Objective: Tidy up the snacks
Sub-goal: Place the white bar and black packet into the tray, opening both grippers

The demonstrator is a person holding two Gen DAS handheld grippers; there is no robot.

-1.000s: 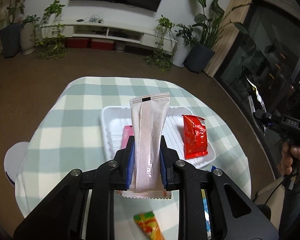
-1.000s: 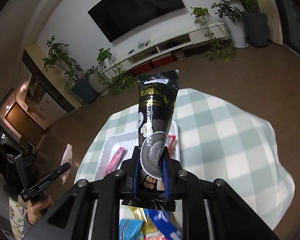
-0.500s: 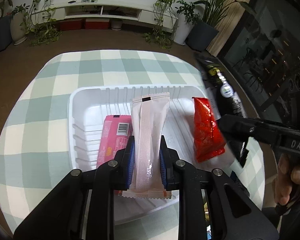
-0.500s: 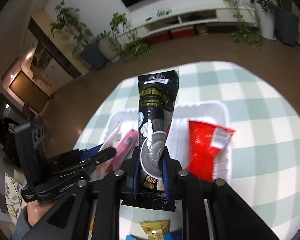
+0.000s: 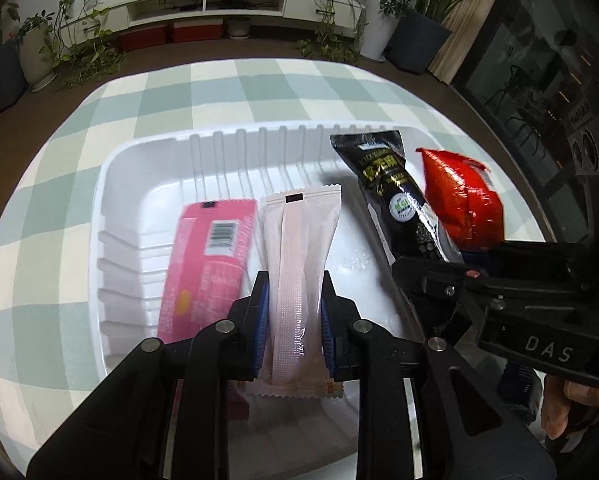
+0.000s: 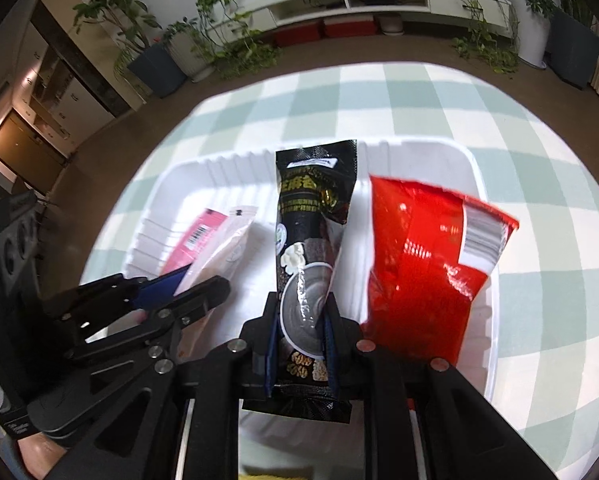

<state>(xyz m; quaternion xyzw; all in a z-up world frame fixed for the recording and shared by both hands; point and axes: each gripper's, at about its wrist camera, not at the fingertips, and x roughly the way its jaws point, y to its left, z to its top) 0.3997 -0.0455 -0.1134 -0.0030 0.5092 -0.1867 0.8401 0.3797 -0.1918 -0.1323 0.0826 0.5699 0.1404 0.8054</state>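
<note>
Black tongs [image 5: 293,320], blue pads [image 5: 260,322], silver screws

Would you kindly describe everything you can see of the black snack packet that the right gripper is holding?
The black snack packet is a long, glossy film pouch with crimped ends, gold lettering near the top, a small round green badge and a printed bowl of grey porridge with walnuts below. The right gripper has its jaws shut on the lower half, so the packet stands tilted over the white tray, top end away from the camera. It hangs between the pale pink sachet and the red packet, close beside the latter; contact is unclear.
</note>
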